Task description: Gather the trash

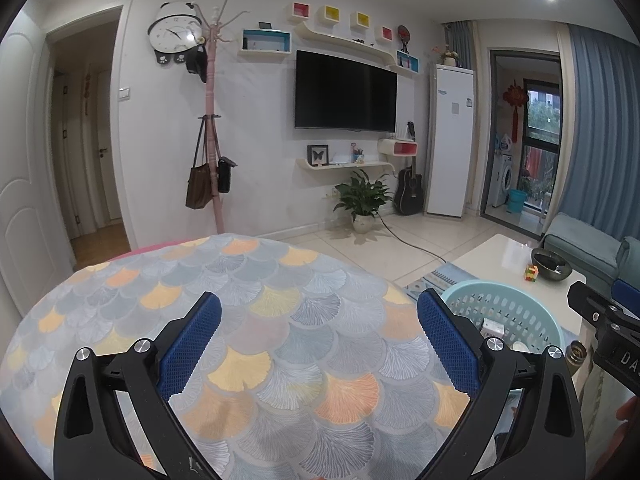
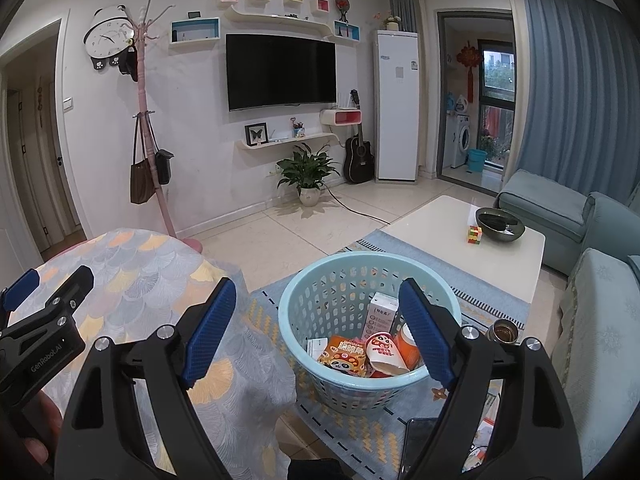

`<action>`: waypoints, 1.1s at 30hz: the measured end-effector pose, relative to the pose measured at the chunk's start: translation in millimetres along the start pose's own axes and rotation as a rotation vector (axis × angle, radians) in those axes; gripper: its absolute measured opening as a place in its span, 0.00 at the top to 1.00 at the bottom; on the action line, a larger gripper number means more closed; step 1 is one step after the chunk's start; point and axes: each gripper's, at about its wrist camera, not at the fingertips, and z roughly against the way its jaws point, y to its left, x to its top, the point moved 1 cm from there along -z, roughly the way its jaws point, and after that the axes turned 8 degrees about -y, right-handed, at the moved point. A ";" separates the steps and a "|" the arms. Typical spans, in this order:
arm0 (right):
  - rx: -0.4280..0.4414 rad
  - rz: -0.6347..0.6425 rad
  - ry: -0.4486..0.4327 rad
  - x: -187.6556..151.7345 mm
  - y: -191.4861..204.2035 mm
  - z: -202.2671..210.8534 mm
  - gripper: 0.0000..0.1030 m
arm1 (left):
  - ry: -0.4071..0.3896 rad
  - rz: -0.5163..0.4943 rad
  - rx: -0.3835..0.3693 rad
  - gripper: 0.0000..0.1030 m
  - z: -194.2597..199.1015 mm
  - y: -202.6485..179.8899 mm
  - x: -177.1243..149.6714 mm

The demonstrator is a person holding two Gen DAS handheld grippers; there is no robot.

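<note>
A light blue perforated trash basket (image 2: 316, 300) stands on the rug and holds several pieces of trash: a snack bag (image 2: 346, 356), a paper cup (image 2: 384, 354), a white box (image 2: 380, 314) and an orange container (image 2: 408, 346). My right gripper (image 2: 318, 334) is open and empty, held above the basket. My left gripper (image 1: 320, 344) is open and empty over the round table with the fan-pattern cloth (image 1: 280, 320). The basket (image 1: 516, 312) shows at the right of the left wrist view, beyond the table edge. The left gripper also shows at the left edge of the right wrist view (image 2: 36, 300).
A white coffee table (image 2: 440, 224) carries a dark bowl (image 2: 500, 225) and a puzzle cube (image 2: 474, 234). A blue sofa (image 2: 592, 280) runs along the right. A small metal cup (image 2: 505, 332) stands by the basket. A dark flat item (image 2: 420, 440) lies on the rug.
</note>
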 end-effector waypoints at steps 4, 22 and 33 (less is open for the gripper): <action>0.000 0.000 0.000 -0.7 -0.3 -0.2 0.23 | -0.002 0.010 0.000 0.07 -2.0 5.5 -1.3; 0.020 -0.001 0.014 -5.4 -3.4 -1.6 0.23 | 0.019 0.021 0.021 0.07 -7.2 16.5 -1.7; 0.020 -0.004 0.015 -2.1 -5.2 -0.9 0.23 | 0.022 0.028 0.010 0.07 -7.5 18.5 -1.0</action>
